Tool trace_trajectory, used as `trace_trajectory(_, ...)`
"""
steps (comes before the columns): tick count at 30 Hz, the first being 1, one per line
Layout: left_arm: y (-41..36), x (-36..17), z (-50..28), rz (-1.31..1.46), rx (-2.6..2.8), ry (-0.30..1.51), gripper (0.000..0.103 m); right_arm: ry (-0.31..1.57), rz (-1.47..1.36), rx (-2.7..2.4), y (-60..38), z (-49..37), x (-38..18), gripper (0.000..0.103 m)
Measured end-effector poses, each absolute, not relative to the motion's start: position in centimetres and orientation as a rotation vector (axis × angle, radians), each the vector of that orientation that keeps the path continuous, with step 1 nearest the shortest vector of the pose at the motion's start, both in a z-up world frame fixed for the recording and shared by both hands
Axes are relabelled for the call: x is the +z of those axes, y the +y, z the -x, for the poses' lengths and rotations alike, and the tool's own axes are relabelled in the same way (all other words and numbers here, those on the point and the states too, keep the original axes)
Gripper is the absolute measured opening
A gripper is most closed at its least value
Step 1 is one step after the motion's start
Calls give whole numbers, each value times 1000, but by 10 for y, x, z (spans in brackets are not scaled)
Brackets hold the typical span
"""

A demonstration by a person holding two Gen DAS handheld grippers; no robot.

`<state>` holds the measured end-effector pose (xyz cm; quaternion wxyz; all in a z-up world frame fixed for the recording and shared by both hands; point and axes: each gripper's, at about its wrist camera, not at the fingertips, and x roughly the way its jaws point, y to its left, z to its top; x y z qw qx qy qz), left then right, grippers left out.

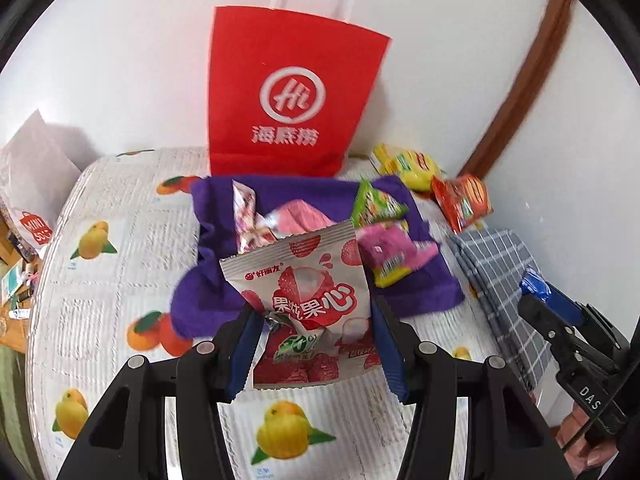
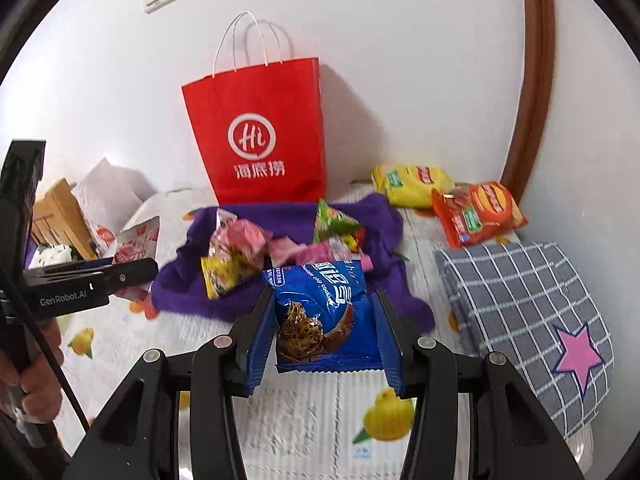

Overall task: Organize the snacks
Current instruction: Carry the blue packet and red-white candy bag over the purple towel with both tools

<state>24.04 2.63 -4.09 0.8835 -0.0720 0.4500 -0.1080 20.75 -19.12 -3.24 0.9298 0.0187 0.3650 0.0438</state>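
My left gripper (image 1: 316, 344) is shut on a white and pink lychee gummy packet (image 1: 304, 300), held above the bed in front of the purple cloth (image 1: 208, 288). My right gripper (image 2: 324, 340) is shut on a blue chocolate cookie packet (image 2: 320, 312), also held in front of the purple cloth (image 2: 280, 216). Several small snack packets (image 2: 240, 248) lie in a heap on the cloth. A red paper bag (image 2: 264, 136) stands upright against the wall behind the cloth; it also shows in the left wrist view (image 1: 288, 100). The right gripper shows at the right edge of the left wrist view (image 1: 560, 312).
A yellow chip bag (image 2: 412, 184) and an orange chip bag (image 2: 476, 212) lie at the back right by the wall. A folded grey checked blanket (image 2: 528, 312) with a pink star lies at the right. A white Miniso bag (image 1: 36, 184) stands off the bed's left edge.
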Motion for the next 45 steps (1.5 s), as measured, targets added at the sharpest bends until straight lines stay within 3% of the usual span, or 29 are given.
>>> trace_trajectory(21,51,-42,-331,186,-196,918,51,808,-126,172,-161,-323,-23,47)
trace_trajectory(45,55,-82,-359,190,-172,1004,51,889,-147,198,-159,-384,-62,47)
